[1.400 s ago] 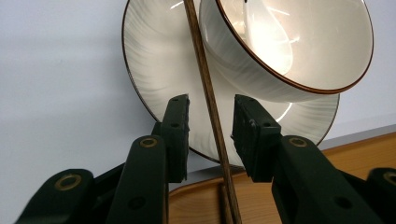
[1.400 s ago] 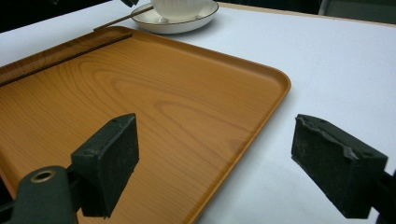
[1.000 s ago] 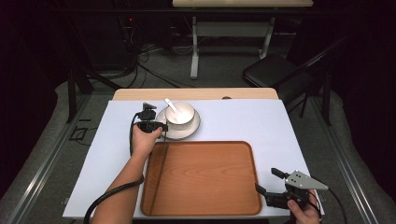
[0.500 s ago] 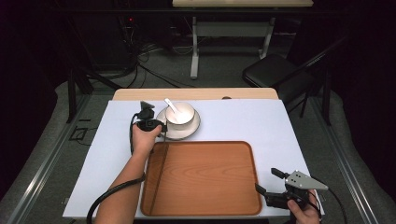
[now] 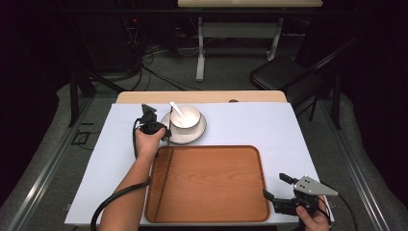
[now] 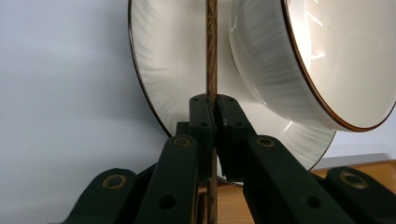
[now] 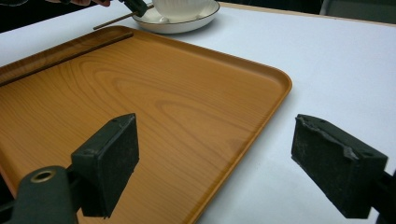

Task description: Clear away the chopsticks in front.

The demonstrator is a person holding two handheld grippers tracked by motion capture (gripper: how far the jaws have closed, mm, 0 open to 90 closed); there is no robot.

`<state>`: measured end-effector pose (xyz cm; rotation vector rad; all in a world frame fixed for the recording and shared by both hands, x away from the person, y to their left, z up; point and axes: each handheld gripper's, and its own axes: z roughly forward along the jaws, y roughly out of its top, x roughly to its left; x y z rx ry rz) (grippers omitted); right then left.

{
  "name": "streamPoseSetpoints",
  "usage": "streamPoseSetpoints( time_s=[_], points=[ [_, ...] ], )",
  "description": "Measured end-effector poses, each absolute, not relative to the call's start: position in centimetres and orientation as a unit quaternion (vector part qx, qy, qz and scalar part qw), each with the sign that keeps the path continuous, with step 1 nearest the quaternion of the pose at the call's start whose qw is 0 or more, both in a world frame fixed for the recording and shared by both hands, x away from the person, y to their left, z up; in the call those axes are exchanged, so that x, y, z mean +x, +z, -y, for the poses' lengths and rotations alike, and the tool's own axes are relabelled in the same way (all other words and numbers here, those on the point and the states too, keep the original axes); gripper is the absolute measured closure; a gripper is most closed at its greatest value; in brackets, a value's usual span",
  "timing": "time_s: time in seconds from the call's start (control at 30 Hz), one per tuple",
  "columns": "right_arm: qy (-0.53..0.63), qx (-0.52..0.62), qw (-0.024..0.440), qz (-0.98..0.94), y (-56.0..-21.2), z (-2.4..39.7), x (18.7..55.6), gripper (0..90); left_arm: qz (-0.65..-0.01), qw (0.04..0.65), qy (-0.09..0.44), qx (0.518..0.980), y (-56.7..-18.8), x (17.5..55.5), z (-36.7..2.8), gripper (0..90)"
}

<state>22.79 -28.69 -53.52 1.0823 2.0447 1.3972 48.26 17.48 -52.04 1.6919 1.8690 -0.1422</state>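
My left gripper [image 5: 167,131] [image 6: 212,109] is shut on a thin brown chopstick [image 6: 211,70] at the near left rim of a white gold-edged plate [image 5: 188,137] [image 6: 168,70]. Its jaws have just been closing, with the chopstick between them. On the plate stands a white bowl [image 5: 188,117] [image 6: 327,60] with a white spoon [image 5: 177,109] in it. A second dark chopstick [image 5: 163,180] [image 7: 60,58] lies along the left side of the wooden tray [image 5: 216,187] [image 7: 177,93]. My right gripper [image 5: 275,186] [image 7: 224,158] stands open over the tray's near right corner, with nothing between its pads.
A white sheet [image 5: 250,125] covers the table. The tray lies in front of the plate, toward the person. Behind the table are a black chair [image 5: 284,77], a metal stand [image 5: 202,53] and cables on the floor.
Little differs: the left hand stays by the plate's rim with the chopstick, and the right gripper has not moved.
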Motion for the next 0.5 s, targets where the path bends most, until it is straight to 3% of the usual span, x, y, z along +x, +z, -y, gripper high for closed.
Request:
streamPoseSetpoints(
  time_s=[0.5],
  points=[
    [0.504, 0.392, 0.217, -0.739, -53.5, 28.6, 22.8, 14.9, -0.698, 0.321, -0.038, 0.639, -49.7, 46.5, -19.5, 85.7]
  ],
)
